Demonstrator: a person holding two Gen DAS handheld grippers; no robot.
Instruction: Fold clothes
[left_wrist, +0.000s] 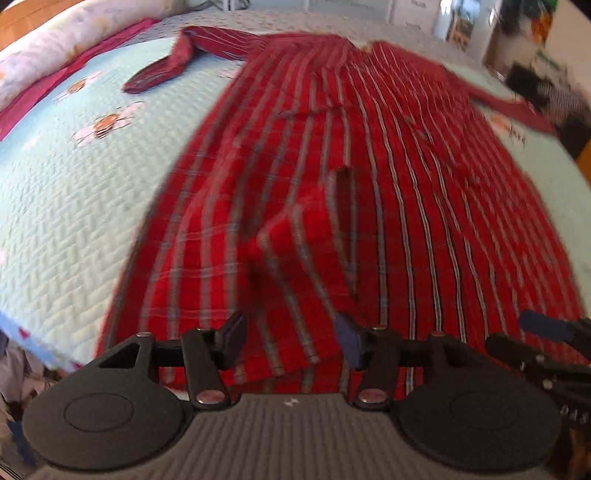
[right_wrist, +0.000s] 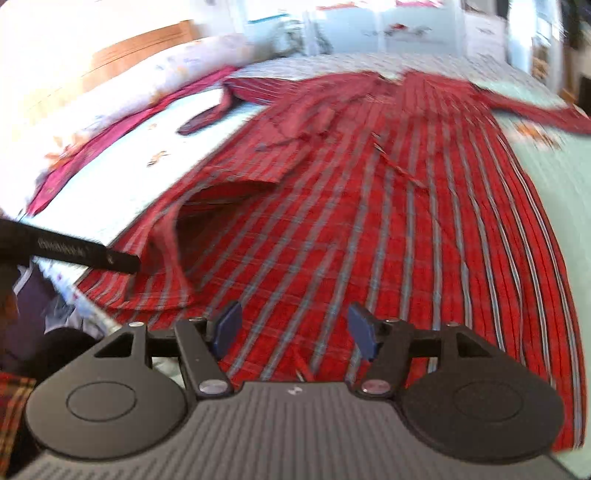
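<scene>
A red plaid shirt lies spread on the pale blue quilted bedspread, collar at the far end and sleeves out to both sides. Its near left front corner is bunched and turned up. My left gripper hovers open over the near hem, with nothing between its blue pads. In the right wrist view the same shirt fills the middle, its left front flap lifted open. My right gripper is open above the hem, holding nothing. The left gripper's black finger reaches in from the left.
A long white patterned pillow and a magenta cloth strip lie along the bed's left side by a wooden headboard. White furniture stands beyond the bed. Loose clothes sit off the near left edge.
</scene>
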